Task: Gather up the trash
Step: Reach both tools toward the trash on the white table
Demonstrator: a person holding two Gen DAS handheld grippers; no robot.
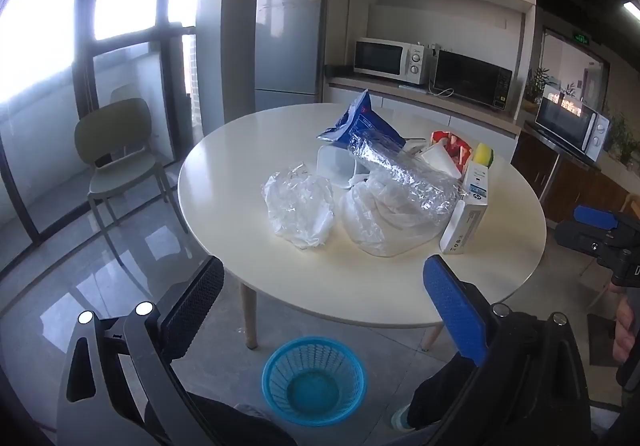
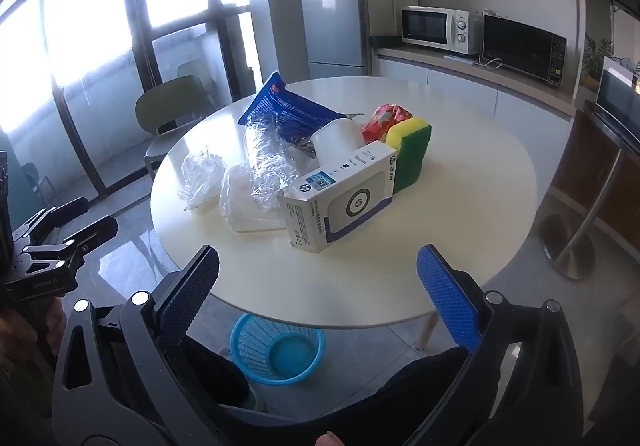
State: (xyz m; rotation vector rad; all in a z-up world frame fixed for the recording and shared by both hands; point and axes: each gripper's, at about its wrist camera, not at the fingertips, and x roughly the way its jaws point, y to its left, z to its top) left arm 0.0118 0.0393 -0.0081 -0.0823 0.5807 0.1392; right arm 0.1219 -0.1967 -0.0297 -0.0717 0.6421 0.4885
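Observation:
A heap of trash lies on the round white table point(image 1: 280, 286): crumpled clear plastic bags point(image 1: 298, 206), a silvery foil wrapper point(image 1: 404, 174), a blue pouch point(image 1: 362, 122), a white tub point(image 1: 334, 166), a red wrapper point(image 1: 454, 144), a yellow-green sponge point(image 2: 412, 144) and a white printed box point(image 2: 344, 194). A blue mesh bin point(image 1: 314, 380) stands on the floor under the table's near edge. My left gripper point(image 1: 324, 306) is open and empty, held short of the table. My right gripper point(image 2: 318, 296) is open and empty too, facing the box.
A green chair point(image 1: 116, 150) stands at the left by the tall windows. A fridge point(image 1: 290, 42) and a counter with microwaves point(image 1: 390, 60) line the back wall. The person's dark-clad knees point(image 2: 224, 374) sit beside the bin. A metal stand point(image 2: 576, 242) is at the right.

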